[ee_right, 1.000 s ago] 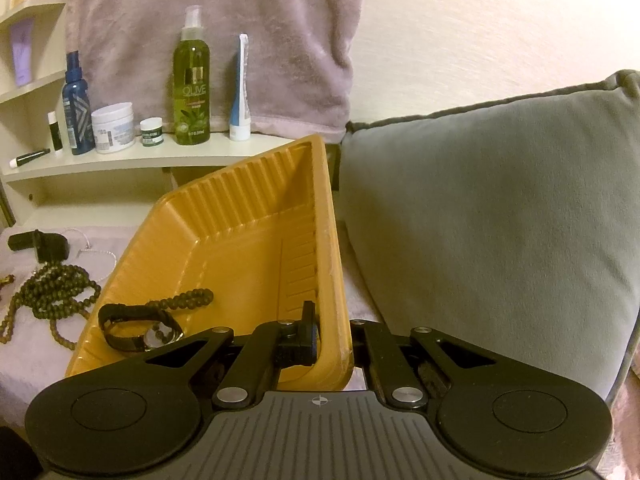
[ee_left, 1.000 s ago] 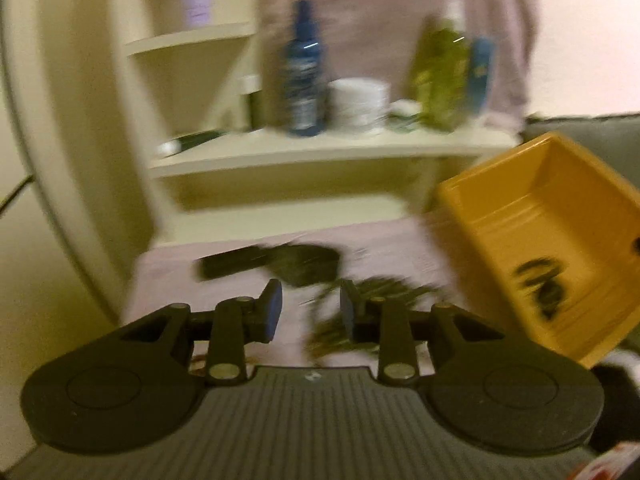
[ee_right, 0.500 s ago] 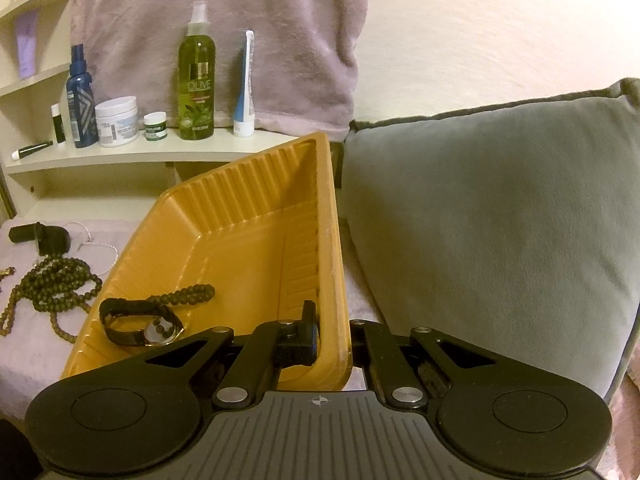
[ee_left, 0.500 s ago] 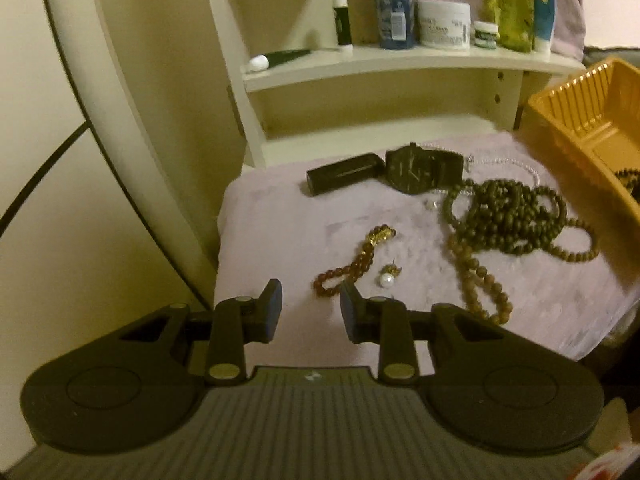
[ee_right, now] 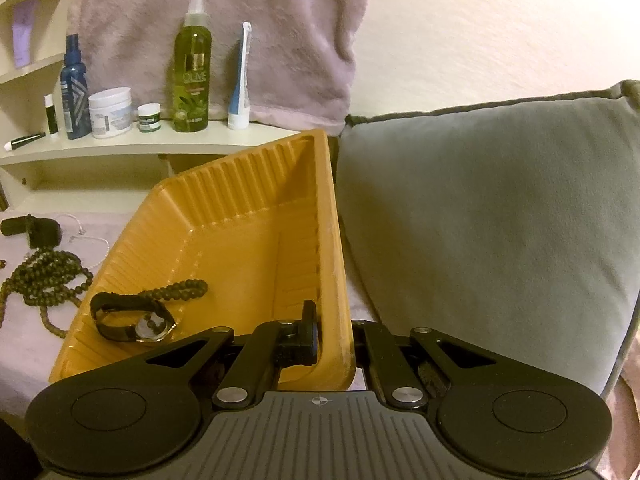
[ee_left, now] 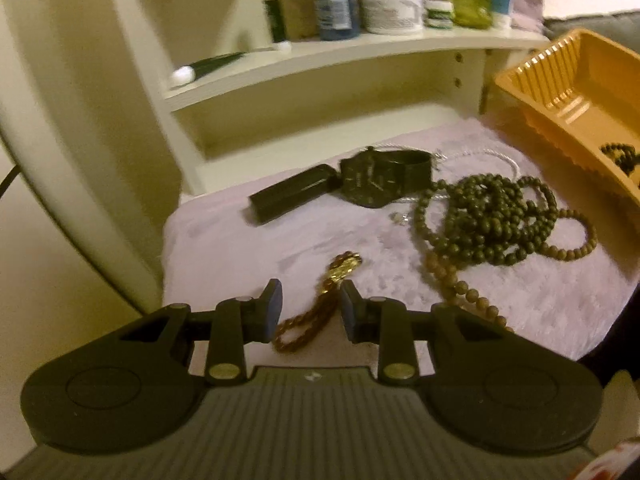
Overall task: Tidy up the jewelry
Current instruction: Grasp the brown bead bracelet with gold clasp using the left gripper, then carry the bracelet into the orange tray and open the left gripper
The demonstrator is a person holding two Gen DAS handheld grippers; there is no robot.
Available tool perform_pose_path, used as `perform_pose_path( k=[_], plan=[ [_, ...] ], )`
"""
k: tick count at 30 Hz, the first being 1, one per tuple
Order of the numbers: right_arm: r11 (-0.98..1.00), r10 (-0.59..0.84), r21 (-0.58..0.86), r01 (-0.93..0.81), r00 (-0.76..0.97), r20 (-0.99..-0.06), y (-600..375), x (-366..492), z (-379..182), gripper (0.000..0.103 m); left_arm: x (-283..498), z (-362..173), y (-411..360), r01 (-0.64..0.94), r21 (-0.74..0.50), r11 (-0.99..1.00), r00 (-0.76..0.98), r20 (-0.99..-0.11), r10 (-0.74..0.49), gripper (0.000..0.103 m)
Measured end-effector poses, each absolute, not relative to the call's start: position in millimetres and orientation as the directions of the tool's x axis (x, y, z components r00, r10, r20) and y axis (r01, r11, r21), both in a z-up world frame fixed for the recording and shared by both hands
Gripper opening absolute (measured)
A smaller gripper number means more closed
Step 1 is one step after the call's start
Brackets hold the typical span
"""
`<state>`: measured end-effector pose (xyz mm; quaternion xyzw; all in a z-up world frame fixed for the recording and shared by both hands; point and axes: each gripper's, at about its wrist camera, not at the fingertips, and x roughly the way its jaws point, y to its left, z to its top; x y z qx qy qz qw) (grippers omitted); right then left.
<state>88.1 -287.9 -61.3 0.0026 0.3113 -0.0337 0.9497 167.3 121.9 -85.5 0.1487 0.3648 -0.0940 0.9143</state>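
My left gripper [ee_left: 310, 304] is open, its fingers on either side of an amber bead bracelet with a gold charm [ee_left: 320, 304] lying on the pale cloth. Beyond it lie a black watch [ee_left: 376, 178], a black tube [ee_left: 292, 194] and a heap of dark green bead strings [ee_left: 492, 220]. My right gripper [ee_right: 334, 336] is shut on the right wall of the orange tray [ee_right: 332, 248], holding it tilted. The tray holds a black-strapped watch [ee_right: 132, 322] and a dark bead bracelet [ee_right: 180, 290]. The tray also shows at the right of the left wrist view [ee_left: 568, 92].
A cream shelf [ee_left: 360, 46] behind the cloth carries bottles and jars, among them a green olive spray bottle [ee_right: 192, 76] and a blue bottle [ee_right: 74, 88]. A grey cushion [ee_right: 480, 220] stands right of the tray. A thin white chain [ee_left: 492, 156] lies by the watch.
My left gripper has swung away from the tray, then moved forward and down over the amber bracelet, which now sits between its fingers. The right gripper has kept its hold on the tray.
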Motion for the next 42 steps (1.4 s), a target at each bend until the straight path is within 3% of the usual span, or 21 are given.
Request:
perform_pose_path(
  k=[3, 8, 13, 31, 42],
  plan=[
    [0.997, -0.065, -0.016, 0.069, 0.803, -0.593, -288, 88, -62, 0.004, 173, -86, 117, 0.311, 0.220, 0.924, 0.708, -0.703, -0.071, 0.026],
    [0.997, -0.065, -0.014, 0.070, 0.803, -0.592, -288, 89, -62, 0.004, 180, -85, 113, 0.352, 0.209, 0.912, 0.678, -0.729, -0.094, 0.009],
    [0.998, -0.063, -0.013, 0.069, 0.804, -0.591, -287, 88, -61, 0.004, 180, -80, 112, 0.357, 0.202, 0.912, 0.671, -0.735, -0.100, 0.008],
    [0.998, -0.044, 0.011, 0.061, 0.820, -0.571, -288, 83, -58, 0.004, 167, -8, 97, 0.341, 0.163, 0.926, 0.767, -0.618, -0.174, 0.005],
    [0.998, -0.032, 0.031, 0.060, 0.824, -0.565, -289, 81, -57, 0.004, 155, 20, 19, 0.474, 0.127, 0.871, 0.759, -0.560, -0.331, 0.005]
  ],
)
